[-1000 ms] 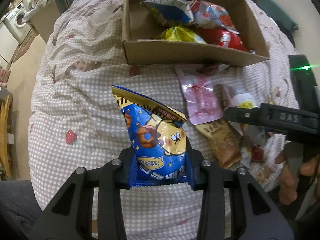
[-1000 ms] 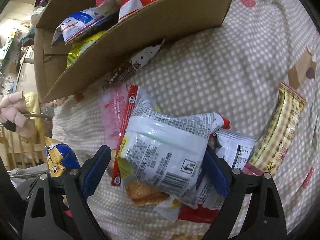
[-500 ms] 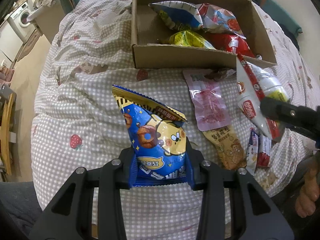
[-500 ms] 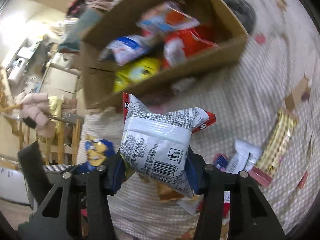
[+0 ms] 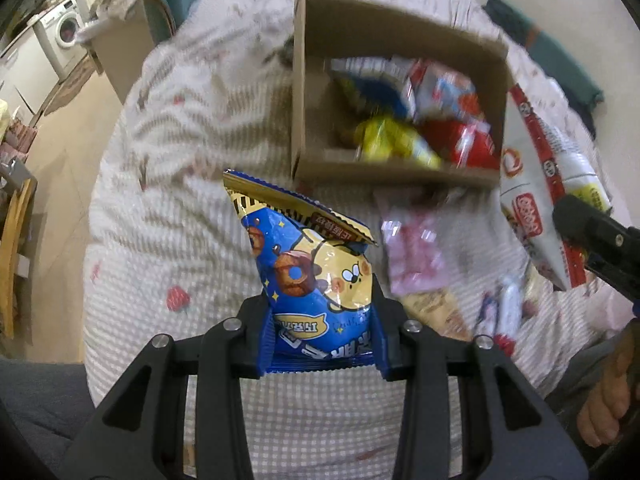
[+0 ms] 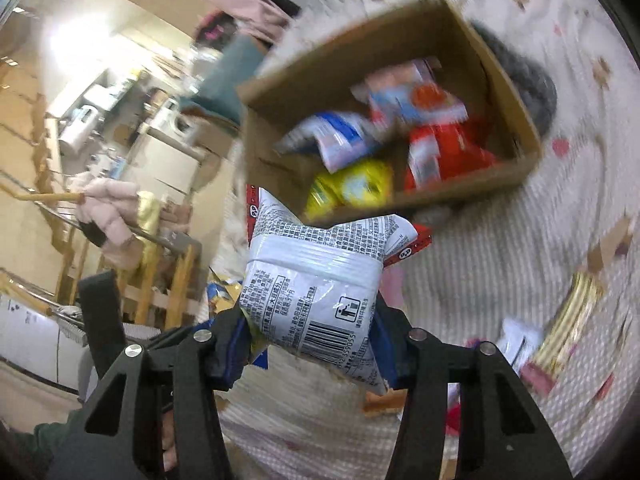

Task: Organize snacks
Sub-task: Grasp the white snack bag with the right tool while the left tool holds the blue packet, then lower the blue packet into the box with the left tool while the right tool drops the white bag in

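Warm indoor light, heavy motion blur, fisheye bending in both views.

The cardboard box (image 5: 394, 80) and checked cloth (image 5: 192, 168) smear into streaks, while the blue bag (image 5: 316, 276) and white packet (image 6: 320, 292) held near the lenses stay sharp. Bright glare washes out the upper left of the right wrist view; dark corners ring each frame.

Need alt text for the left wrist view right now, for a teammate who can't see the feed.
The left gripper is shut on a blue and yellow snack bag, held above a checked bedspread. Ahead sits an open cardboard box holding several snacks; at right, the right gripper holds a white and red packet, with loose snacks lying below.
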`<state>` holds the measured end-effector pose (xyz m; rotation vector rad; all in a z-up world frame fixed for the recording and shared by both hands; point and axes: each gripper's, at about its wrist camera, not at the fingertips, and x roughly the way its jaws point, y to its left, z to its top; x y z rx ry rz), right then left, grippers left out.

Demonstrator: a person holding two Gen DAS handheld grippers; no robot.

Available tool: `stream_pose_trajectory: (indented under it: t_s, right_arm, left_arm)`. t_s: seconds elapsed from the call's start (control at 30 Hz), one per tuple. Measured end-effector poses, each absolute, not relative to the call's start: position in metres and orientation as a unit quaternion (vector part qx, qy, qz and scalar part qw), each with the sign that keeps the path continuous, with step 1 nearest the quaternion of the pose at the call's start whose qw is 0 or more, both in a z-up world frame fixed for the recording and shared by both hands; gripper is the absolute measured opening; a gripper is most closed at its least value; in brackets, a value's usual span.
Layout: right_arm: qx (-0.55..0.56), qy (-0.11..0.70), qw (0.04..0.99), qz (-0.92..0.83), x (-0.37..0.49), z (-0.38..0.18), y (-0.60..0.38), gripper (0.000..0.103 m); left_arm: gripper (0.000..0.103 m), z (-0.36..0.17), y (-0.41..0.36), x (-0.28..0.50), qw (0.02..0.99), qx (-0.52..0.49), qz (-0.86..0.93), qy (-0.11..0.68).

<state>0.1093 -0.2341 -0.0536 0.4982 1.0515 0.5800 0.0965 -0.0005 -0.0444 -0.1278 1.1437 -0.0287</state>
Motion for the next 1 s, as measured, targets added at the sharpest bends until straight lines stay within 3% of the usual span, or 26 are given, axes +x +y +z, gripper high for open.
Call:
stream_pose_trajectory:
  t_s: [0.27, 0.47, 1.0]
  right_arm:
    - [0.192, 0.397, 0.859, 0.259, 0.132, 0.003, -0.249, 0.054]
    - [0.165, 0.396, 0.874, 0.226, 0.178, 0.001, -0.257, 0.054]
    - [0.096, 0.473, 0.860, 0.163, 0.239, -0.056, -0.250, 0.054]
  left_arm:
    - [0.035, 0.012, 0.001, 0.142, 0.875, -0.042, -0.004, 0.482]
    - [0.035, 0.032, -0.013, 0.185, 0.887, -0.019, -0.001, 0.461]
    - [0.035, -0.033, -0.060, 0.260, 0.862, 0.050, 0.009, 0.504]
